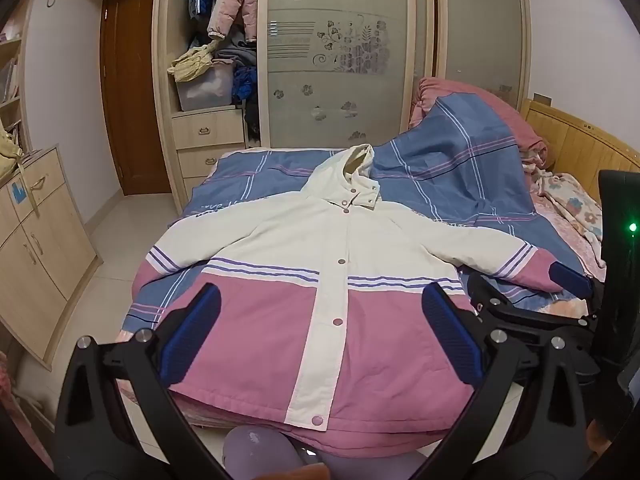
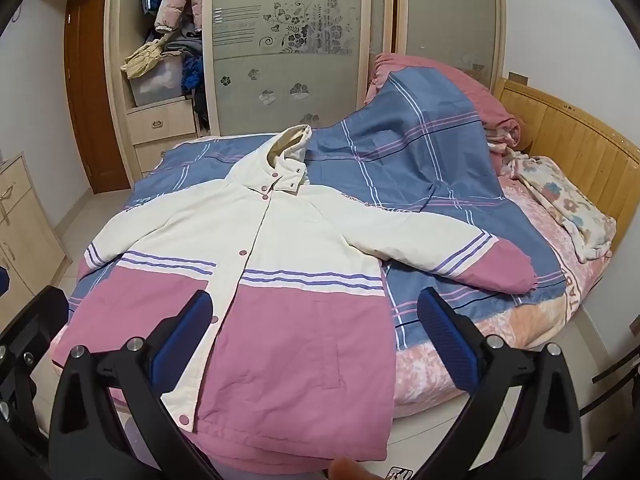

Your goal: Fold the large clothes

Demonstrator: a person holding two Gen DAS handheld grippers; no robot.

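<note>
A cream and pink hooded jacket [image 1: 320, 280] lies spread face up on the bed, buttoned, sleeves out to both sides, hem at the near edge; it also shows in the right wrist view [image 2: 288, 280]. My left gripper [image 1: 320, 336] is open and empty, held above the jacket's pink lower part. My right gripper [image 2: 316, 336] is open and empty above the jacket's lower right part. The right gripper also shows at the right of the left wrist view [image 1: 520, 284], near the jacket's right sleeve cuff [image 1: 536, 268].
The bed carries a blue plaid duvet [image 1: 460, 168], a pink quilt heap [image 2: 460, 80] and a floral blanket [image 2: 568, 204] by the wooden headboard [image 2: 580, 140]. A wardrobe [image 1: 340, 52] stands behind, a low cabinet [image 1: 36, 248] on the left over tiled floor.
</note>
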